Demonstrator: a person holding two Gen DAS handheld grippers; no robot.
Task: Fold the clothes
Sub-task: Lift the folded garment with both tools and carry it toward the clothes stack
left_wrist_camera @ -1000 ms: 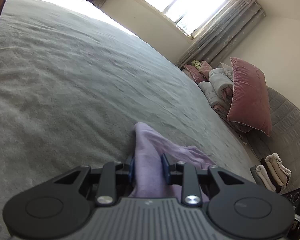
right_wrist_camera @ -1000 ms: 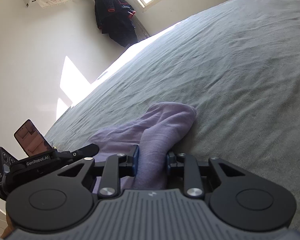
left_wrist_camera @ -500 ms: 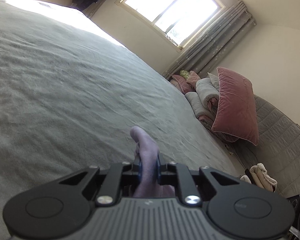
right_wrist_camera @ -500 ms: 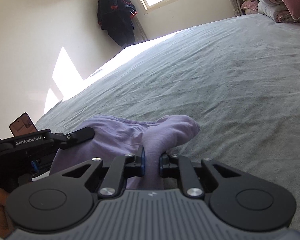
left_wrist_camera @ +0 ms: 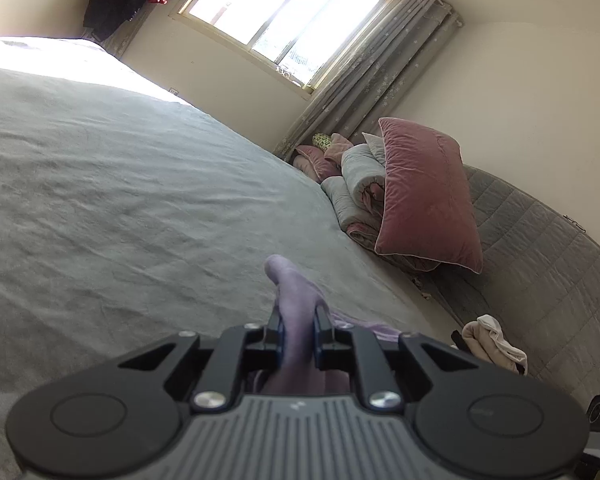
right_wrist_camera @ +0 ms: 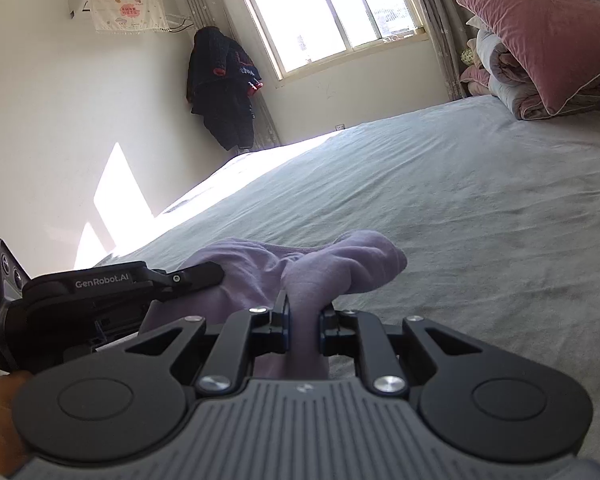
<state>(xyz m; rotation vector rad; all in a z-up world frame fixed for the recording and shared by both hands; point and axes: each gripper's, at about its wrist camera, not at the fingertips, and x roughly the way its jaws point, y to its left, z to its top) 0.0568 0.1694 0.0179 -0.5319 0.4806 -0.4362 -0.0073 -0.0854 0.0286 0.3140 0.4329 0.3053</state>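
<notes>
A home bedroom is shown. A wide bed under a grey-green cotton sheet (right_wrist_camera: 480, 200) is seen, with a pink velvet pillow (left_wrist_camera: 424, 196) and a dark padded coat (right_wrist_camera: 224, 92) hung by the sunlit window (right_wrist_camera: 332, 12).

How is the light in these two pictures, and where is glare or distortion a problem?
Left wrist view: the window is blown out white, and sunlight washes out the far edge of the bed; straight walls bend at the fisheye corners. Right wrist view: the window is bright too, a hard sun patch lies on the wall, yet the purple garment is evenly lit and sharp.
</notes>
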